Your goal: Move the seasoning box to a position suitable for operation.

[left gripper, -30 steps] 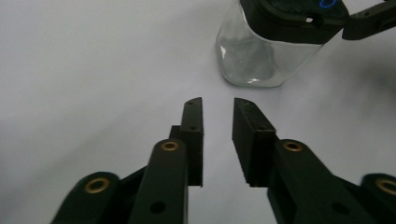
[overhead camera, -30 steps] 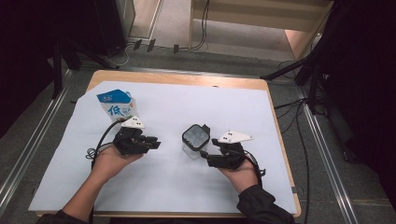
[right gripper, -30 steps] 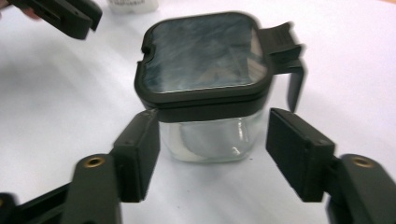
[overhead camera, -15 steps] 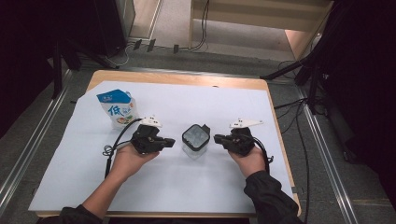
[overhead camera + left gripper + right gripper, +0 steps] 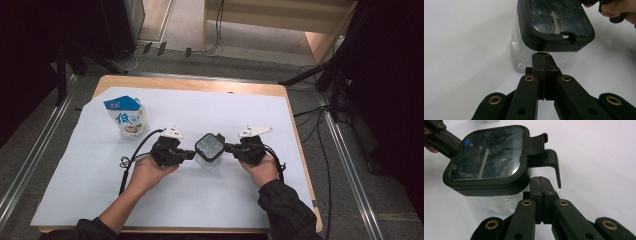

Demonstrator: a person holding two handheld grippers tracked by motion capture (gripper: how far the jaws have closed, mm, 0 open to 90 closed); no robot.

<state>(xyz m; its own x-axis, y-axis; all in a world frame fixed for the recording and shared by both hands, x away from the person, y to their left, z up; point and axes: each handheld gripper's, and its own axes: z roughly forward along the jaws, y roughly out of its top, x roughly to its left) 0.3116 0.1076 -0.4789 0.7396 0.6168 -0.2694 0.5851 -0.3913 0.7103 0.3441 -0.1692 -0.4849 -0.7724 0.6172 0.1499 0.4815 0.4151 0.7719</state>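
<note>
A white sheet covered the wooden worktop (image 5: 280, 92). Near its middle stood a clear container (image 5: 209, 151) with a black-framed lid (image 5: 486, 160), a latch tab projecting from one side. The container sat between both sets of fingers. The left gripper (image 5: 191, 154) had its fingers pressed together, empty, tips just beneath the lid's rim against the clear wall. The right gripper (image 5: 228, 148) likewise had fingers together, empty, just beside the latch. A blue-and-white pouch (image 5: 127, 117) stood well apart, at far left.
</note>
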